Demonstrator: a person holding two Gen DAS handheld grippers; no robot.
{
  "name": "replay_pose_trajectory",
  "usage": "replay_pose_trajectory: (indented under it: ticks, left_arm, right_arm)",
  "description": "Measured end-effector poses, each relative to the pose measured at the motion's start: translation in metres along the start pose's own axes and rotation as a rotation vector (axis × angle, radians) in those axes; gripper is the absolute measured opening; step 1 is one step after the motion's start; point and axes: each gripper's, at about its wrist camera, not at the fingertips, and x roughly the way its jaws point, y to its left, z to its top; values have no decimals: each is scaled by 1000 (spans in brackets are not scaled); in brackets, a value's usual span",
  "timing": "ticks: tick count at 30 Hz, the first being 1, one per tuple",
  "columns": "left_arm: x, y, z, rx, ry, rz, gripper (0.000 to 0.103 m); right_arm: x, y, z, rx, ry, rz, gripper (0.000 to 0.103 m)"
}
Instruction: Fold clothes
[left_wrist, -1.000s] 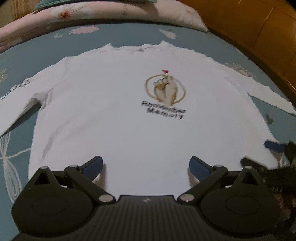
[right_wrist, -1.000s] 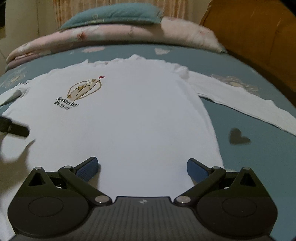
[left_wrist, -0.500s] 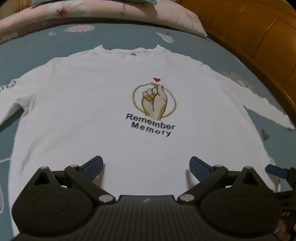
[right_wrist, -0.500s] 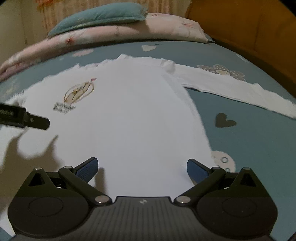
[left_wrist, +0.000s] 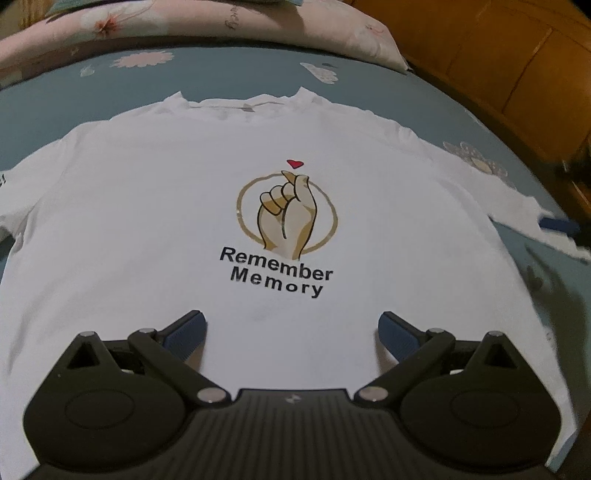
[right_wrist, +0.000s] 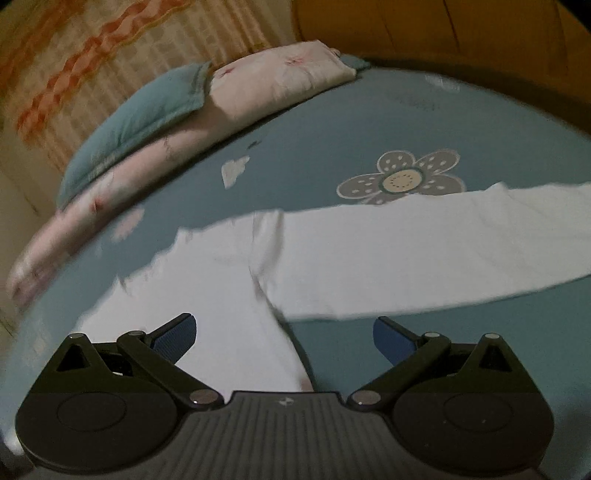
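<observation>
Hovering over white shirt (left_wrist: 147, 229), both hand-held grippers (left (left_wrist: 291, 328), right (right_wrist: 284, 332)) wide open, empty.

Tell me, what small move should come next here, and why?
Probably lower the right claw onto the sleeve and close on it. The shirt lies flat and unfolded on the bed, both claws are open and empty, and the right one points at where the sleeve joins the body.
</observation>
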Motion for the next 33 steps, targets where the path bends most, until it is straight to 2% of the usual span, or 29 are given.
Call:
replay_pose_trajectory:
  ticks: [2, 6, 10, 13, 15, 17, 19, 23, 28, 33]
  left_arm:
    - [2, -3, -1, 23, -6, 11, 100]
    - [4, -4, -2, 36, -11, 21, 101]
    - [6, -4, -2, 43, -17, 25, 102]
    - [7, -5, -2, 52, -21, 31, 102]
    - [8, -7, -3, 62, -25, 37, 102]
    - [8, -8, -3, 70, -27, 42, 102]
    - [9, -9, -4, 75, -28, 44, 102]
    - [9, -8, -5, 77, -31, 42, 102]
    - [10, -8, -5, 84, -32, 43, 102]
    - [10, -7, -5, 84, -33, 41, 102]
  right_arm:
    - [18, -4, 12, 23, 30, 35, 103]
    - [55, -1, 29, 22, 65, 37, 103]
    - [81, 3, 36, 70, 121, 128, 103]
    - [91, 14, 40, 34, 133, 162, 103]
    - [102, 17, 39, 23, 182, 190, 103]
    - [111, 16, 38, -13, 204, 143, 103]
    - [114, 12, 41, -77, 168, 76, 103]
    - [114, -5, 62, -87, 108, -51, 103]
    - [105, -17, 73, -48, 107, -38, 103]
    - [65, -42, 74, -14, -1, -93, 103]
